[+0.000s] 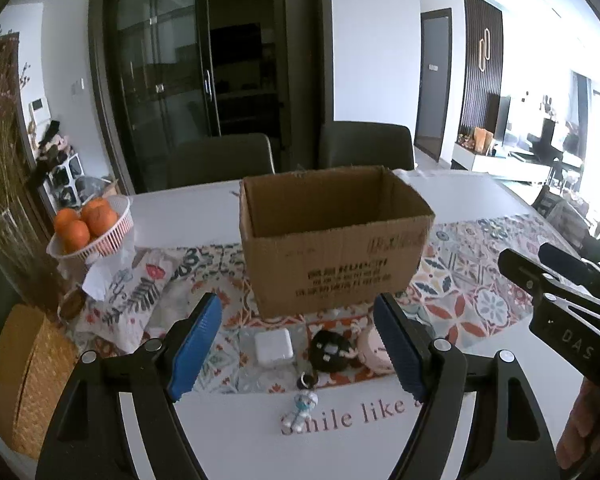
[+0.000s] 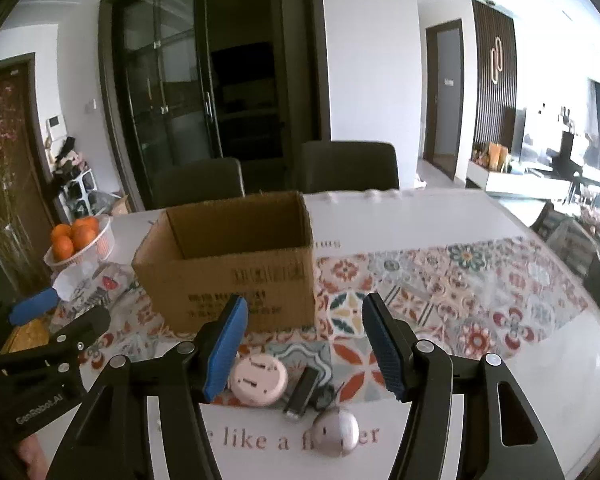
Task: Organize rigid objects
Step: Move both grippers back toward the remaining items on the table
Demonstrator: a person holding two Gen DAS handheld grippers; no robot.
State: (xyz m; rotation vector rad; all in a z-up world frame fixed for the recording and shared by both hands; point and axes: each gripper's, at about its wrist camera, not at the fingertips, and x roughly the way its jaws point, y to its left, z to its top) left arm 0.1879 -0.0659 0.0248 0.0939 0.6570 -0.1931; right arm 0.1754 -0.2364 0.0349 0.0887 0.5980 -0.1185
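An open empty cardboard box (image 1: 332, 236) stands on the patterned runner; it also shows in the right wrist view (image 2: 228, 264). In front of it lie a white charger (image 1: 273, 345), a black car key (image 1: 332, 350) with an astronaut charm (image 1: 300, 412), and a pink round device (image 1: 374, 350). The right wrist view shows the pink round device (image 2: 259, 378), a black USB stick (image 2: 302, 394) and a silvery egg-shaped object (image 2: 337, 430). My left gripper (image 1: 298, 344) is open above the charger and key. My right gripper (image 2: 304, 348) is open above the pink device and stick.
A white basket of oranges (image 1: 90, 228) stands at the left, beside a tissue (image 1: 100, 280) and a woven yellow box (image 1: 28, 376). Two dark chairs (image 1: 220, 160) stand behind the table. The right gripper's body (image 1: 560, 292) reaches in at the right.
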